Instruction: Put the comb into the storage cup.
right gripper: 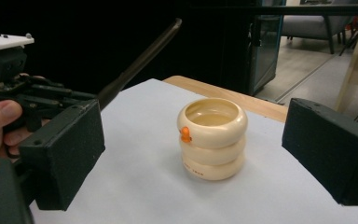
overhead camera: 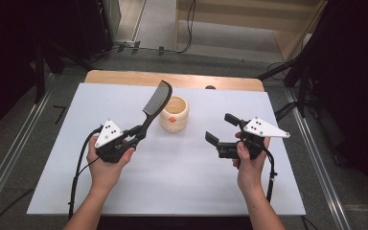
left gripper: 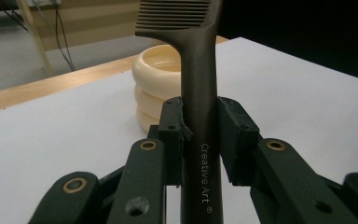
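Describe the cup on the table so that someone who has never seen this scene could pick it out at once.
On the white table, look just behind the middle, between the two grippers. There stands a cream cup, open at the top. Its wall looks like three stacked rings, with a small orange knob on its side.

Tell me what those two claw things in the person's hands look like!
Each claw, the left claw and the right claw, is black, with two chunky square-tipped jaws. A pale grey three-cornered plate dotted with small screws sits on top of each. A black cable trails from each. The person's forearms are bare, with no sleeves.
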`<state>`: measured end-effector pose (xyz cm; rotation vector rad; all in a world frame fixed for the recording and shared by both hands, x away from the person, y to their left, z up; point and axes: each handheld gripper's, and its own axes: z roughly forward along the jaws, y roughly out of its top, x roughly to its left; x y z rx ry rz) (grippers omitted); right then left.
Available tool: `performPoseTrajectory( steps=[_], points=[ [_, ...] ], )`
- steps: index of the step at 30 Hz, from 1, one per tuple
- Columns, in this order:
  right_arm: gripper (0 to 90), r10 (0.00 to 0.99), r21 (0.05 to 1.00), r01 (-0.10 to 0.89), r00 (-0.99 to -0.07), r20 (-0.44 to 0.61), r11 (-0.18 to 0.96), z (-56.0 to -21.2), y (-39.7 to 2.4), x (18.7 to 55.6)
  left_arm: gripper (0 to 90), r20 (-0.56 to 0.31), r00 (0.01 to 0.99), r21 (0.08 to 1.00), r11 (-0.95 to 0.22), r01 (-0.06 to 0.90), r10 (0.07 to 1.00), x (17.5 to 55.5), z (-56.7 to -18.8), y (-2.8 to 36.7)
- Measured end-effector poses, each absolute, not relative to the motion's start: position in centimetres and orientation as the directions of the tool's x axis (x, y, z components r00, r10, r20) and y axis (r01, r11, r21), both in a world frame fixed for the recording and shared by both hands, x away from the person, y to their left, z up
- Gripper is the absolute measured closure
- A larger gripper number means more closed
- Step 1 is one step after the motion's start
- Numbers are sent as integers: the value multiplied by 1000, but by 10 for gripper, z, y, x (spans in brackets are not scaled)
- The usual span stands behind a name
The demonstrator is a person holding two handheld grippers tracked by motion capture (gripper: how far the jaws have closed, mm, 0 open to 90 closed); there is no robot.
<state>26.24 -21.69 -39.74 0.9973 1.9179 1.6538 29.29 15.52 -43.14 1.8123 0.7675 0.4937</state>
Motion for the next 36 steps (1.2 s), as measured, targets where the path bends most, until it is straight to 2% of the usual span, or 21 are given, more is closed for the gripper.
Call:
performPoseTrajectory(
  steps=[14, 24, 27, 30, 36],
  points=[
    [39, 688, 955, 296, -694, 212, 5, -400, -183, 277, 724, -24, 743, 946, -226, 234, 669, 282, -438, 133],
    [50, 658, 940, 341, -703, 270, -22, -405, -174, 283, 725, -22, 755, 949, -225, 223, 655, 276, -444, 127],
    [118, 662, 927, 371, -682, 311, -53, -408, -171, 286, 724, -23, 760, 950, -222, 219, 649, 273, -446, 123],
    [134, 669, 918, 391, -665, 332, -67, -409, -168, 287, 724, -18, 763, 951, -224, 213, 647, 271, -447, 121],
    [225, 660, 880, 463, -627, 413, -110, -414, -164, 289, 725, -13, 771, 952, -229, 205, 637, 266, -452, 116]
  ],
)
